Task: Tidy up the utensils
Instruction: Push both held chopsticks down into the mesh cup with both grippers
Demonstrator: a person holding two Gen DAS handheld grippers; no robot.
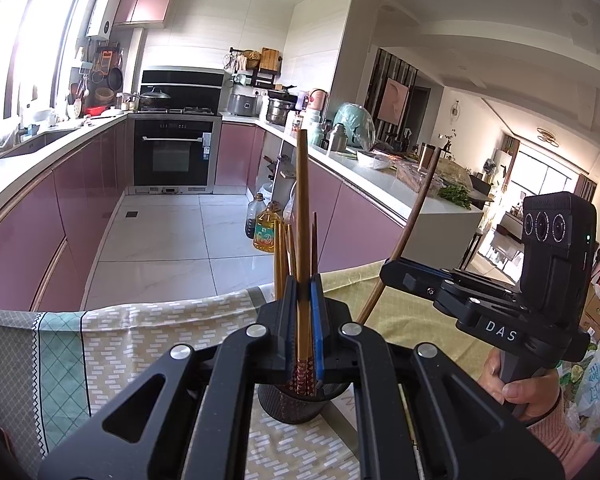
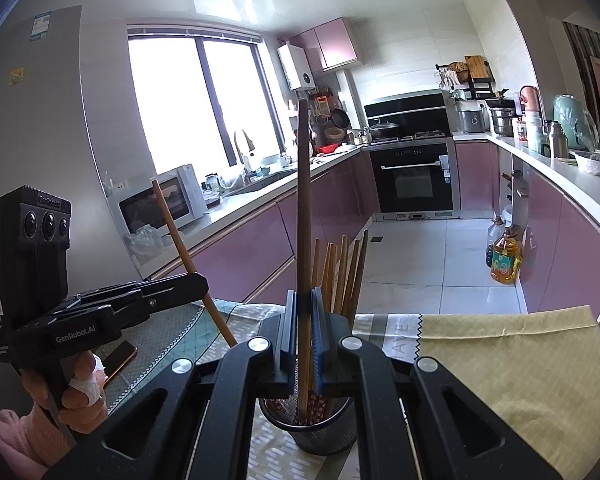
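1. Set on a table (image 2: 520,368) under a patchwork cloth (image 1: 132,340): teal diamonds, pale brick pattern, plain yellow-green panel at the far right.
2. Standing near the table's front edge: a black mesh holder (image 2: 310,428), upright, with a bundle of wooden chopsticks (image 2: 346,272) fanned out of it, tips up.
3. Left gripper (image 1: 303,320): clamped tight on a light wooden chopstick (image 1: 302,216), held nearly upright over the holder; patterned red lower end just at the holder's mouth; whether touching the mesh, unclear.
4. Right gripper (image 2: 303,320): likewise closed on a darker chopstick (image 2: 303,208), upright, lower end down inside the holder.
5. Seen from the right wrist view: left hand (image 2: 76,392) wrapped round its grip, white tape on the fingers, pink sleeve below; a phone (image 2: 118,358) flat on the cloth just beside it.
6. Seen from the left wrist view: right hand (image 1: 520,384) on its handle, same pink sleeve.
7. Beyond the table: a U-shaped kitchen with pink cabinet fronts, pale worktops and a white tiled floor (image 1: 172,232); built-in oven (image 1: 174,156) under a hob at the far end, a pan on top; sink and bright window (image 2: 196,100) along one side, a microwave (image 2: 160,200) nearer; crowded counter (image 1: 380,176) opposite with pots, flasks and greens; oil bottles (image 1: 265,232) on the floor against that cabinet run.
8. Off to the side: an open living room, brightly lit.
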